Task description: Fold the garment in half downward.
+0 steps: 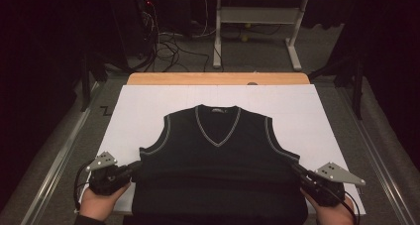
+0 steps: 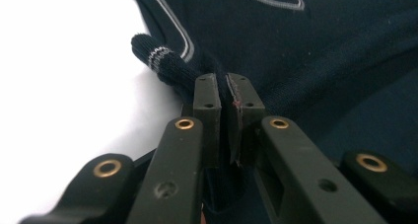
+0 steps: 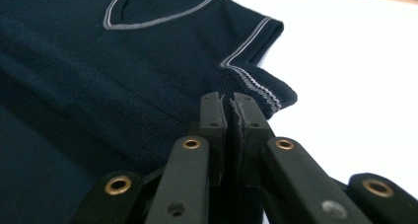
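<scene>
A dark navy sleeveless V-neck vest [image 1: 218,160] with grey trim lies face up on the white sheet [image 1: 148,111]. Its lower part is folded up over the body. My left gripper [image 1: 134,168] is shut on the vest's left side edge, just below the armhole. In the left gripper view the jaws pinch dark knit fabric [image 2: 187,76] between the pads of my left gripper [image 2: 226,88]. My right gripper [image 1: 296,170] is shut on the vest's right side edge. The right gripper view shows my right gripper [image 3: 230,105] clamped on cloth beside the striped armhole trim [image 3: 256,81].
The white sheet covers a wooden table [image 1: 218,78] whose far edge shows. Metal rails [image 1: 59,155] run along both sides. Beyond the table stand a white desk frame [image 1: 257,31] and tangled cables [image 1: 163,46] on the floor.
</scene>
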Tool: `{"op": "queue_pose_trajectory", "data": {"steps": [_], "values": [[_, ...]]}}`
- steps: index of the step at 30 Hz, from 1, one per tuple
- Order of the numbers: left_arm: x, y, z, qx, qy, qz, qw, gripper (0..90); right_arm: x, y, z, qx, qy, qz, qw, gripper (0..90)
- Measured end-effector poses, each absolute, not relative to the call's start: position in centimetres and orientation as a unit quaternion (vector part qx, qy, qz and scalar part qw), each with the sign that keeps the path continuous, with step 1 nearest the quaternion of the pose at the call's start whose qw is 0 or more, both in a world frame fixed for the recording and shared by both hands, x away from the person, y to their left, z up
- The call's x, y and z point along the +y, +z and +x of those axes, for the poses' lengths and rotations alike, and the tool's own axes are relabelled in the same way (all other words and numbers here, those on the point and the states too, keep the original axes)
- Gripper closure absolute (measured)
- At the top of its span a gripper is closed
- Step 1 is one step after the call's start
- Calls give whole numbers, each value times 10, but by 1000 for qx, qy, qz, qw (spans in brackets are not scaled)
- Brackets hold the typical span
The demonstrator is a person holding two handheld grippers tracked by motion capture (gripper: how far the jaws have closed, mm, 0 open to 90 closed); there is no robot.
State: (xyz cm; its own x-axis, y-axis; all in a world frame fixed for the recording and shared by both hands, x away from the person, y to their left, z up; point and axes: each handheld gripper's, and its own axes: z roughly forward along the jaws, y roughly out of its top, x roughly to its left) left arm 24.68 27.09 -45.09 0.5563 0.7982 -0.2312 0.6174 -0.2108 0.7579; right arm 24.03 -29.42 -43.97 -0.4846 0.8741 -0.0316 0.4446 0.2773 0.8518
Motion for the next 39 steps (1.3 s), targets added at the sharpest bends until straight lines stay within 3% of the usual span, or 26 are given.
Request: {"op": "queue_pose_trajectory", "data": {"steps": [13, 16, 17, 19, 21, 29, 35, 39], "values": [[274, -462, 215, 461, 100, 785, 400, 798, -299, -450, 207, 769, 401, 436, 240, 824], [277, -462, 217, 456, 102, 778, 420, 691, -300, -450, 208, 763, 407, 441, 238, 739], [278, -462, 217, 457, 109, 774, 425, 585, -303, -450, 210, 752, 423, 448, 233, 659], [278, -461, 218, 458, 120, 769, 429, 563, -304, -449, 210, 749, 430, 449, 230, 645], [278, -460, 219, 460, 133, 762, 436, 481, -305, -449, 213, 738, 442, 456, 228, 566], [281, -452, 233, 450, 155, 751, 457, 394, -301, -449, 220, 731, 451, 448, 248, 402], [280, -447, 243, 444, 161, 743, 474, 360, -298, -448, 228, 728, 456, 444, 255, 336], [278, -446, 251, 449, 164, 743, 469, 277, -296, -445, 240, 724, 459, 445, 258, 279]]}}
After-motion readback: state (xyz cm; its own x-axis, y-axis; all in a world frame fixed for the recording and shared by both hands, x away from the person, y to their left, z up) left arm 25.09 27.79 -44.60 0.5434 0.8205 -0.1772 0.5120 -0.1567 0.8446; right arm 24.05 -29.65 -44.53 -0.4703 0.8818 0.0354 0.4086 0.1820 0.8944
